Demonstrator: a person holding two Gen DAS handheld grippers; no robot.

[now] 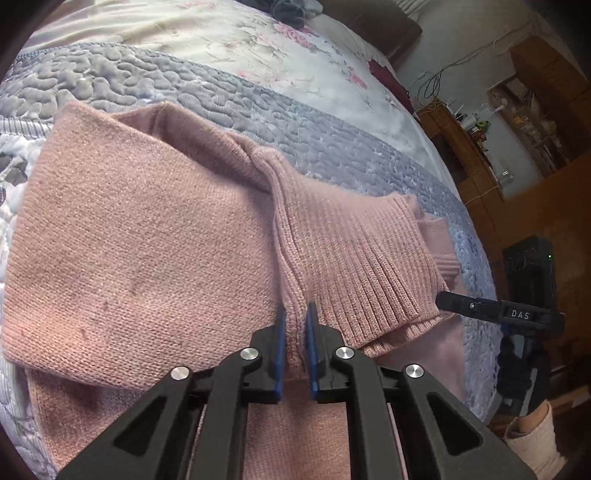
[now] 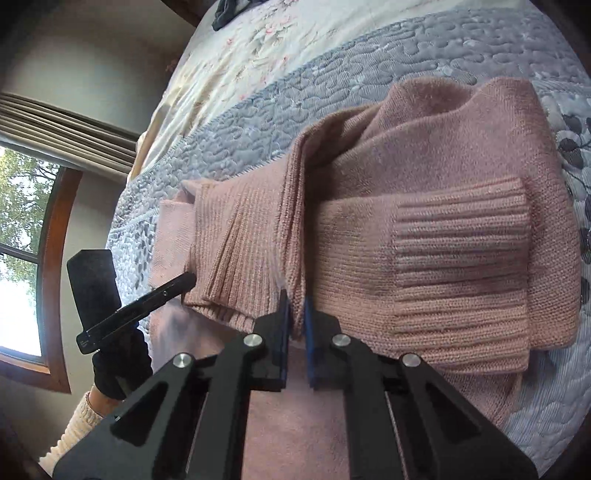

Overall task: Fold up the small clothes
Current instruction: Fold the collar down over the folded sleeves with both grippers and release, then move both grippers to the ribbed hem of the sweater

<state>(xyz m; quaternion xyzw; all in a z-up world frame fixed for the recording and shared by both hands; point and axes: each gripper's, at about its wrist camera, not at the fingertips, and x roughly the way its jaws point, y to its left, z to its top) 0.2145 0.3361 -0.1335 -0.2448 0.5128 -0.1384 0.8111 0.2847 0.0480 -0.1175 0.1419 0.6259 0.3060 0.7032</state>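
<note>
Black linkage arms with 4 silver rivets each fill the bottom of both wrist views. Left gripper [image 1: 296,325]: 2 blue-padded fingers [image 1: 281,332] nearly together, pinching a raised ridge of ribbed knit where the folded layers meet. Right gripper [image 2: 293,314]: blue pads [image 2: 283,317] likewise drawn close, clamped on a standing fold of the same garment.

Pink sweater [image 1: 140,229]: knitted, partly folded, lying on the bed directly ahead of both tools. Plain-knit body panel on one side, ribbed hem band [image 1: 369,266] on the other; in the right view a sleeve with ribbed cuff [image 2: 461,251] lies across the top of the stack. Faint grey marks show on the plain panel.

Quilted bedspread [image 1: 332,147]: grey-blue stippled band, then cream floral print further back.

Lettering: "DAS" in white on the black finger of the right gripper as seen from the left view [image 1: 520,314]. No other legible text.

Gloved hand [image 2: 118,369]: black glove, cream knitted cuff [image 2: 77,424] beneath, holding the left tool.

Dark clothes [image 1: 291,11]: small heap at the far end of the bed. Arched wood-framed window [image 2: 22,258] with trees outside; wooden shelving [image 1: 465,147] with cables against the far wall.
</note>
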